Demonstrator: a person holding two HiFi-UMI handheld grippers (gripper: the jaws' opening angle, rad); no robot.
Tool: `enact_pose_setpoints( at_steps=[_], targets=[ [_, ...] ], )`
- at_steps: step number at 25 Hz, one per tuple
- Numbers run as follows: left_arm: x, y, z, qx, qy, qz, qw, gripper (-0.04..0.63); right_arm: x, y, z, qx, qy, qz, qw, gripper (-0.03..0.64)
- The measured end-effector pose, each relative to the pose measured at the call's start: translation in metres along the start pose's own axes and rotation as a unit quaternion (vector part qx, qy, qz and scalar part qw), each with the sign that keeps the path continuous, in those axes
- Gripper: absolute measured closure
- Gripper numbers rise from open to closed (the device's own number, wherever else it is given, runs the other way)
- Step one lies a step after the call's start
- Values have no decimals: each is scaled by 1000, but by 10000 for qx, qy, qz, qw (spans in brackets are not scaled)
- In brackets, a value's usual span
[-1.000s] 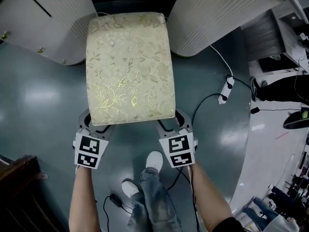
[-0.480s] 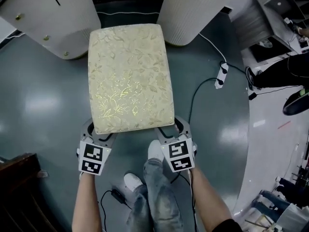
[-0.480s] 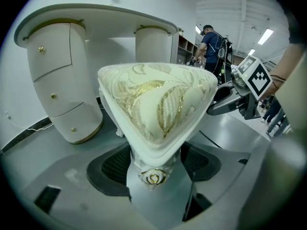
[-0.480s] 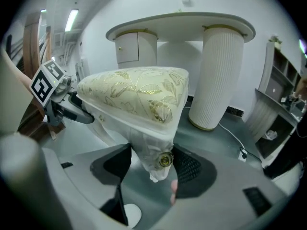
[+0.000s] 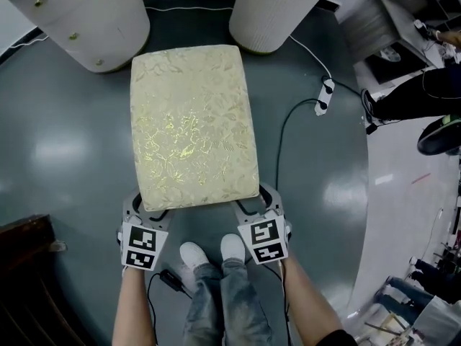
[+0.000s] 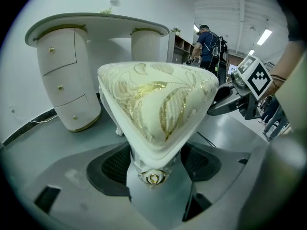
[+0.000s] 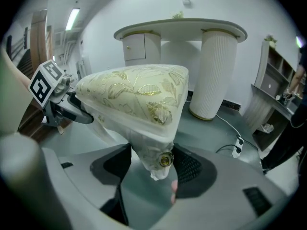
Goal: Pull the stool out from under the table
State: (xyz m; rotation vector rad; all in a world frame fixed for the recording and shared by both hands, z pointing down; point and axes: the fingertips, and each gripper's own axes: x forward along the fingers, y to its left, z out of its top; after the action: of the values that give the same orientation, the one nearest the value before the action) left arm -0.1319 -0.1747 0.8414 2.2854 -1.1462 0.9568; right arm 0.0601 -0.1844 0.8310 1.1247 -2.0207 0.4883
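The stool [image 5: 193, 125] has a cream seat with a gold leaf pattern and a white frame. It stands on the grey floor, out in front of the white table [image 6: 98, 25]. My left gripper [image 5: 153, 206] is shut on the stool's near left corner [image 6: 152, 169]. My right gripper [image 5: 251, 202] is shut on the near right corner [image 7: 158, 159]. Each corner, with a gold stud, sits between the dark jaw pads. The stool's legs are hidden under the seat in the head view.
Two white table pedestals [image 5: 79, 16] [image 5: 277, 9] stand beyond the stool. A power strip [image 5: 322, 96] with a black cable lies on the floor at the right. The person's white shoes [image 5: 212, 251] are just behind the stool. Dark furniture [image 5: 25, 280] sits at lower left.
The stool has come back toward the person and now stands wholly out from under the table. Both grippers have moved back with it, still shut on its corners.
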Motion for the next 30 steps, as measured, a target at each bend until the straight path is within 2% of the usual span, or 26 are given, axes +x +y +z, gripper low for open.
enact_pose_setpoints(
  at_steps=[11, 16, 22, 25, 27, 28, 30],
  targets=[
    [1, -2, 0, 5, -61, 31, 10000, 281, 0, 2, 0, 9, -122, -57, 9999, 287],
    [-1, -2, -4, -118, -43, 23, 9999, 280, 1, 3, -11, 109, 21, 25, 9999, 285],
    [-17, -9, -18, -471, -35, 146, 9988, 281, -16, -2, -23, 532, 52, -76, 9985, 285],
    [-25, -15, -23, -532, -22, 166, 9984, 281, -24, -1, -25, 620, 80, -35, 9980, 287],
    [-31, -17, -26, -646, 0, 256, 9976, 281, -29, -1, -24, 639, 81, -48, 9979, 310],
    [-35, -18, -28, -718, 18, 284, 9970, 281, -32, -2, -23, 658, 66, -86, 9978, 363],
    [-44, -23, -30, -844, 61, 315, 9959, 282, -39, -4, -20, 723, 26, -144, 9973, 398]
  ],
)
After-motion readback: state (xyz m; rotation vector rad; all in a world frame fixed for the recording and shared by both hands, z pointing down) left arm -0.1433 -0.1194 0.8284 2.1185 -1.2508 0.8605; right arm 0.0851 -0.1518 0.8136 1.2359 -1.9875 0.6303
